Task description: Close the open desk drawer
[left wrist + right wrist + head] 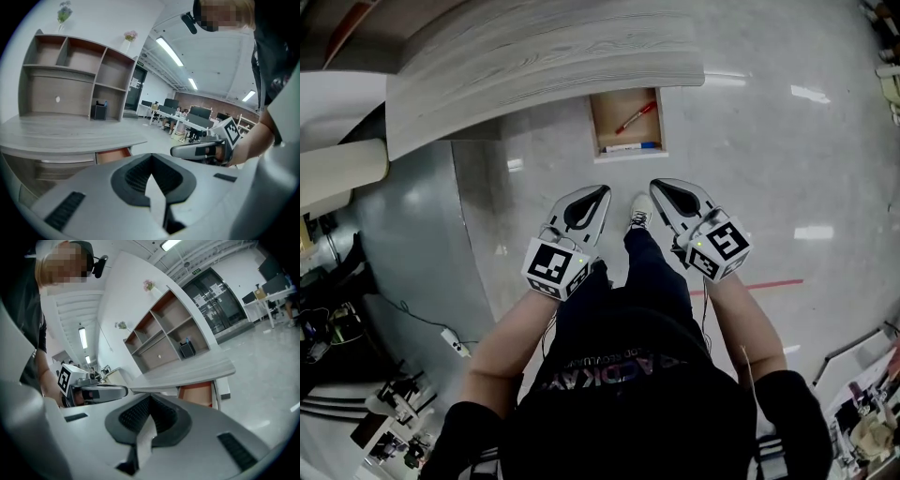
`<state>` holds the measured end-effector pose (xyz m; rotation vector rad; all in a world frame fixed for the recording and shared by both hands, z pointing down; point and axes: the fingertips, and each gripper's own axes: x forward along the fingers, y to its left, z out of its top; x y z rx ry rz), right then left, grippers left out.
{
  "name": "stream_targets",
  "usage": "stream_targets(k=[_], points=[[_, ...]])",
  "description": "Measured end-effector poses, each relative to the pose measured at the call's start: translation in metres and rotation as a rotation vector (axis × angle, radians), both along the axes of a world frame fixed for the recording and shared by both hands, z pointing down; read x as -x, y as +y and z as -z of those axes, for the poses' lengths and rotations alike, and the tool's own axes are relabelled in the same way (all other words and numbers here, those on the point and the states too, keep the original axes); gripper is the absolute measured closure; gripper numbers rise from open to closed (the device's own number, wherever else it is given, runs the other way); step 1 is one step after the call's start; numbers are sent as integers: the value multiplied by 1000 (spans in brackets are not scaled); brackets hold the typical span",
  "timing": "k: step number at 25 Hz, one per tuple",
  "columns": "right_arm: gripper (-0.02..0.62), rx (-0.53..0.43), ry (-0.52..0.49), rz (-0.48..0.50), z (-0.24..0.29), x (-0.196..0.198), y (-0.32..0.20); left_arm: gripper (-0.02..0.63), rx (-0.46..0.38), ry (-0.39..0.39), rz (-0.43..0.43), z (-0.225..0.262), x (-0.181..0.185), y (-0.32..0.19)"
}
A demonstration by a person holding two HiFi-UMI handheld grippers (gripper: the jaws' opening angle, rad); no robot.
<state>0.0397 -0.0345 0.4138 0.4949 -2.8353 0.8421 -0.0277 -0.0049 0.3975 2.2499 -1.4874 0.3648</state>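
A wooden drawer point(626, 122) stands pulled out from under the grey desk top point(534, 66), with a red pen point(635, 117) and a blue-and-white marker point(630, 147) inside. Its orange-brown side also shows below the desk edge as the drawer point(112, 155) in the left gripper view and the drawer point(197, 394) in the right one. My left gripper point(600, 193) and right gripper point(656, 186) hang side by side, short of the drawer front, both shut and holding nothing. Each gripper shows in the other's view: the right gripper point(176, 151) and the left gripper point(123, 391).
A shelf unit point(70, 79) stands on the desk with a small black box point(99, 111) in one cubby. The person's shoe point(639, 212) rests on the glossy floor just below the drawer. A power strip point(455, 342) lies at lower left. Office desks point(187, 124) stand far behind.
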Motion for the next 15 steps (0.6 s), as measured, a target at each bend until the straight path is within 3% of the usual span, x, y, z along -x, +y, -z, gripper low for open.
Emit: stream_targets(k=[7, 10, 15], points=[[574, 68, -21, -48, -25, -6, 7, 595, 28, -35, -69, -13, -12, 0], [495, 101, -36, -76, -39, -2, 10, 595, 36, -46, -112, -21, -13, 1], [436, 193, -72, -174, -74, 2, 10, 595, 39, -61, -201, -39, -16, -5]])
